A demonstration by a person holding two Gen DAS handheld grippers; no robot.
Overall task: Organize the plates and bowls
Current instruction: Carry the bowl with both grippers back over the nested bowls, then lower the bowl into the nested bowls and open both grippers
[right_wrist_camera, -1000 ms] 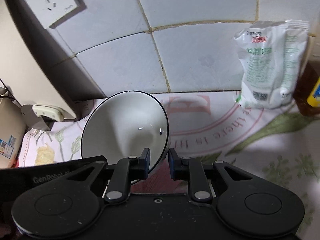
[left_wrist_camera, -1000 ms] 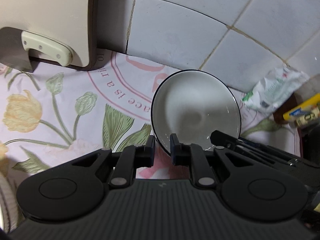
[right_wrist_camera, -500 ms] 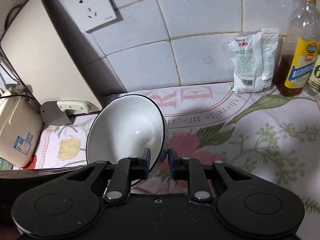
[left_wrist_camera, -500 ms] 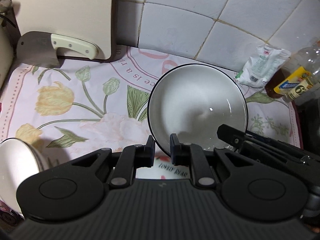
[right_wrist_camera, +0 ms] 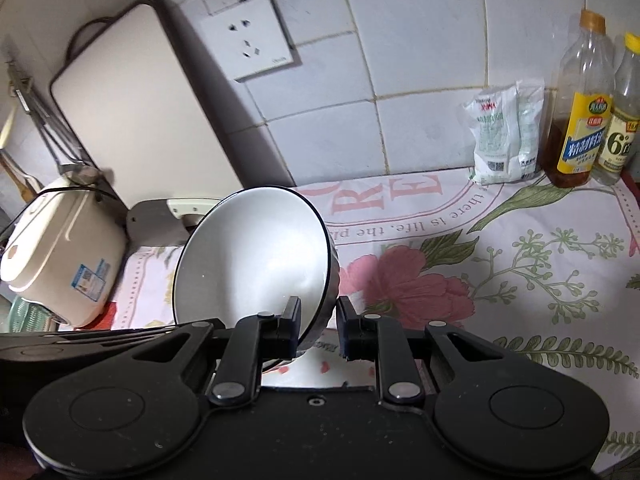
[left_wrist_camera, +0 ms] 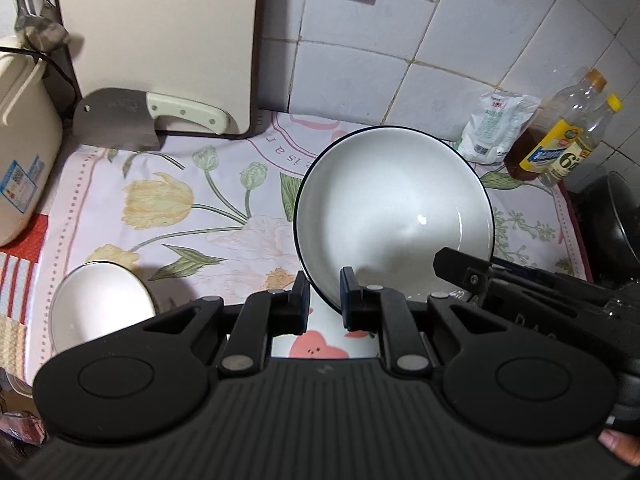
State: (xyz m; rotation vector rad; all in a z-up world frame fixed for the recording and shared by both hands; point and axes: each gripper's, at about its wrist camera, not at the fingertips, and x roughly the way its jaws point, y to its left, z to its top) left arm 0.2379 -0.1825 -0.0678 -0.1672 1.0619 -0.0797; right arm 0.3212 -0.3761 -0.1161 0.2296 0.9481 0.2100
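Glazed ceramic by the look of the bowl (left_wrist_camera: pixel 394 216): stiff, fairly heavy for a rim grip, slick, and breakable if dropped on the counter. Best taken at the rim, one finger inside and one outside, as done here from two sides at once.

White inside, thin dark line round the lip, dark outer wall visible from the right wrist view (right_wrist_camera: pixel 256 256). Deep, round, empty, with a small glint of light on the glaze.

Held tilted above the flowered cloth (left_wrist_camera: pixel 192 216), mouth turned toward both cameras, in front of the cutting board (left_wrist_camera: pixel 160 40) and to the right of the cleaver (left_wrist_camera: pixel 120 124).

Left gripper (left_wrist_camera: pixel 325 300) clamped on the near rim, the lip passing between its fingers. Right gripper (right_wrist_camera: pixel 318 320) likewise closed on the rim at the opposite side, its left finger inside the bowl, the right one against the outer wall.

A second bowl (left_wrist_camera: pixel 102 306) sitting on the cloth, left of and nearer than the held bowl. Likely a stacking target, judging by the task; a slow, level lowering advisable to avoid a chip.
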